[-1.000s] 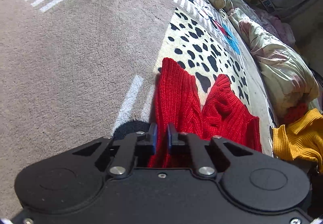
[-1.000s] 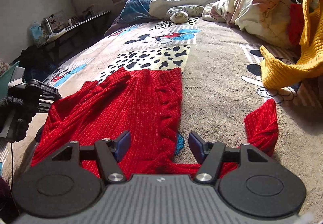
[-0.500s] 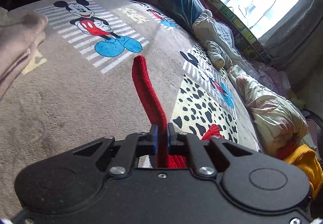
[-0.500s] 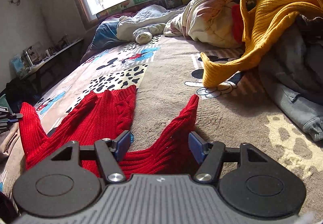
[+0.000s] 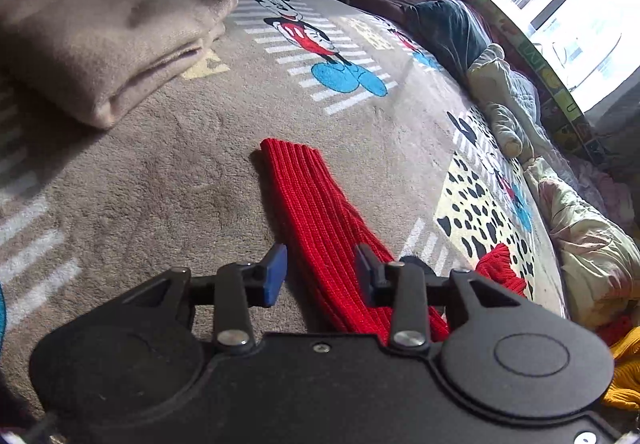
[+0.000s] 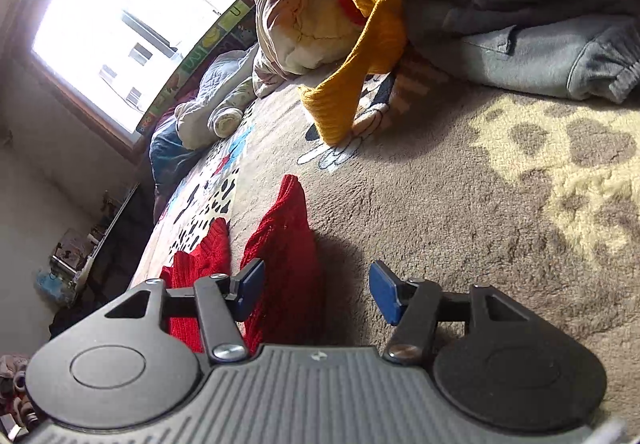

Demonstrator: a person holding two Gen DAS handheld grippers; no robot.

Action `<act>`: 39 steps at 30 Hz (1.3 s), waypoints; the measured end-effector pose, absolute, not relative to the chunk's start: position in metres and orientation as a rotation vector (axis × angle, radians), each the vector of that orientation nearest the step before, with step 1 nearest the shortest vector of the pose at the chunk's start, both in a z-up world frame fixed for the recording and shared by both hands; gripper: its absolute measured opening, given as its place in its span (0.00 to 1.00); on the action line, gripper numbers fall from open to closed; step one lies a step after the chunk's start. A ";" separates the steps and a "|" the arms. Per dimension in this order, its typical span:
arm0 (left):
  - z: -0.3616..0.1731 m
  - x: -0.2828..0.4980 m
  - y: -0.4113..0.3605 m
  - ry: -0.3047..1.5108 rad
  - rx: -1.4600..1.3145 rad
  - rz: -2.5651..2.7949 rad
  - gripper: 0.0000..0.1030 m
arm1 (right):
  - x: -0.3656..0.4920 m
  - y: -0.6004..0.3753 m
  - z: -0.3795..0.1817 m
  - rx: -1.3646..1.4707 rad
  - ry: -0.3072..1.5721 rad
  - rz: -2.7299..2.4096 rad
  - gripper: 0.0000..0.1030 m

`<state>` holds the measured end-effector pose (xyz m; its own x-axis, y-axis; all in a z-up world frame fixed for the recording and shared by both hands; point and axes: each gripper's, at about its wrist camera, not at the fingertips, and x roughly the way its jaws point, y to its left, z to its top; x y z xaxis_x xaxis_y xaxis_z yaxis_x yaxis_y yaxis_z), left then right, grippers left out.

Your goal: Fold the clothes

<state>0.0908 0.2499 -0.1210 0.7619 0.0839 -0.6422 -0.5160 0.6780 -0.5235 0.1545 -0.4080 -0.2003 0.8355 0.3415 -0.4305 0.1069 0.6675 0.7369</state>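
Releasing marks this moment: the left gripper, clamped on the sleeve half a second ago, now stands with jaws spread and holds nothing. Between and just beyond its blue pads lies the red ribbed-knit sweater sleeve, stretched flat on the grey plush cartoon-print bedspread and running toward 11 o'clock, cuff end farthest out. A further fold of the same red knit shows at 2 o'clock. The right gripper is likewise spread and empty, as it was in the earlier views; the other red sleeve lies under its left pad and extends toward 11 o'clock. Judged from this, both sleeves are laid out and the garment is ready for its first fold, with neither gripper engaged yet. Farther out in the left view, a folded beige fleece garment rests at 10 o'clock. In the right view, a mustard-yellow knit garment hangs at 12 o'clock, a grey sweatshirt lies at 2 o'clock, and a bright window sits beyond at 10 o'clock.
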 end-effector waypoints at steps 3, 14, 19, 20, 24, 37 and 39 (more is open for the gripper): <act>-0.119 0.091 0.237 0.625 -0.760 0.308 0.38 | 0.162 -0.394 -0.212 0.862 0.554 0.137 0.57; -0.110 0.084 0.220 0.619 -0.774 0.186 0.38 | 0.133 -0.301 -0.114 0.274 0.389 -0.050 0.18; -0.106 0.083 0.212 0.618 -0.800 0.136 0.38 | 0.147 -0.292 -0.117 -0.016 0.505 -0.191 0.86; -0.104 0.082 0.210 0.614 -0.797 0.123 0.38 | 0.146 -0.300 -0.118 0.022 0.508 -0.188 0.86; -0.101 0.090 0.201 0.615 -0.766 0.073 0.39 | 0.138 -0.309 -0.122 0.044 0.507 -0.117 0.85; -0.096 0.242 0.117 0.738 -0.217 -0.278 0.39 | 0.229 -0.207 -0.112 -0.132 0.584 0.352 0.72; -0.101 0.268 0.108 0.755 -0.143 -0.337 0.38 | 0.252 -0.195 -0.114 -0.158 0.620 0.390 0.70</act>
<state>0.2676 0.1077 -0.1006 0.6777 -0.3500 -0.6467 0.2483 0.9367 -0.2467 0.2520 -0.1953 -0.1143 0.7441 0.3076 -0.5930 -0.4011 0.9156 -0.0285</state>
